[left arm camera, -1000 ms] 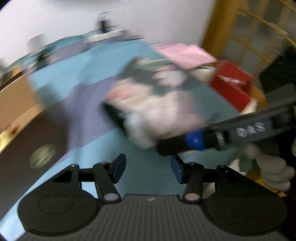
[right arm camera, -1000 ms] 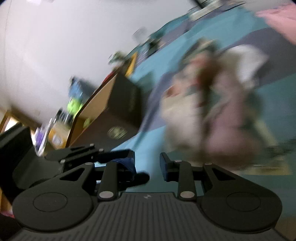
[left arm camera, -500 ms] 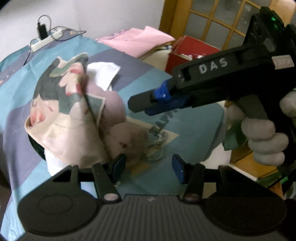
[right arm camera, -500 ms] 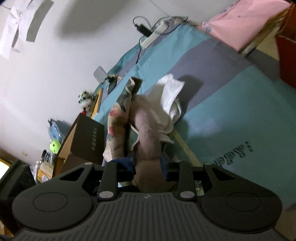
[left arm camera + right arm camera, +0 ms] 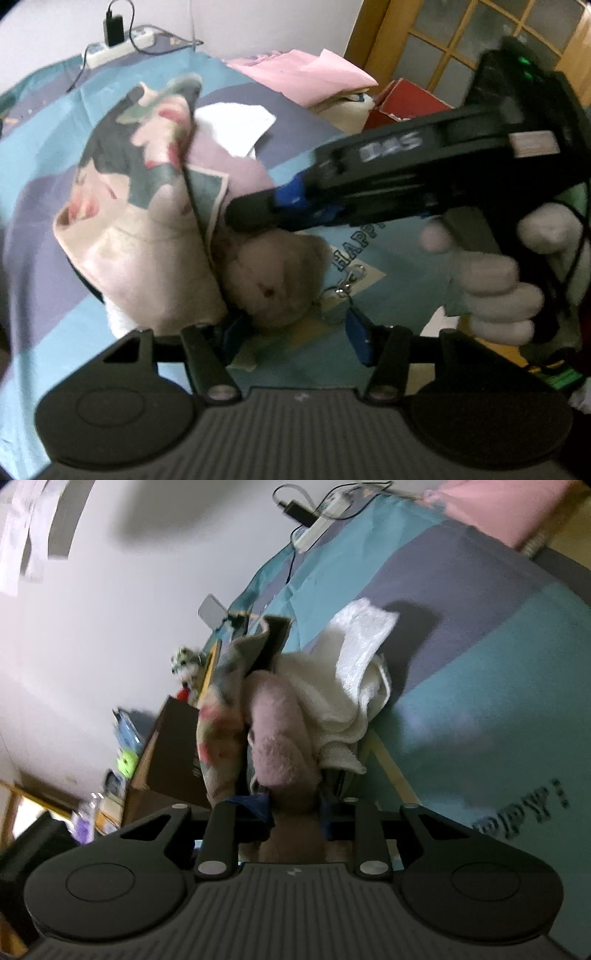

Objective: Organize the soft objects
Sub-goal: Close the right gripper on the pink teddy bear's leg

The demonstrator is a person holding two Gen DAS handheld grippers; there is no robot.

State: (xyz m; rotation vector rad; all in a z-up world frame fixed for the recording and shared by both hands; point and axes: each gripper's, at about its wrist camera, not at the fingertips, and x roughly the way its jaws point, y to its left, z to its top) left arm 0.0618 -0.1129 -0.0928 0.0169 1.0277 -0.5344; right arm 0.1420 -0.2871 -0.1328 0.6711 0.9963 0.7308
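A pile of soft things lies on the teal and purple bedspread (image 5: 44, 280): a cream printed cloth (image 5: 147, 236), a pinkish plush toy (image 5: 273, 284) and a white towel (image 5: 236, 125). My left gripper (image 5: 295, 332) hangs just short of the pile, jaws opening, with only the plush's near edge between the tips. In the right wrist view my right gripper (image 5: 293, 806) is closing, its blue pads pressing both sides of the plush toy (image 5: 280, 734). The towel (image 5: 354, 672) lies to its right and the printed cloth (image 5: 221, 720) to its left. A gloved hand (image 5: 491, 280) holds the right gripper (image 5: 243, 218).
A folded pink cloth (image 5: 306, 74) and a red box (image 5: 402, 103) lie at the far side, by a wooden door with glass panes (image 5: 480, 33). A power strip (image 5: 114, 48) sits by the wall. A key ring (image 5: 343, 288) lies on the bedspread. A cardboard box (image 5: 173, 746) stands beside the bed.
Both grippers have come in closer to the pile and lower. The right gripper's tips have dropped onto the plush toy and its jaws have narrowed around it.
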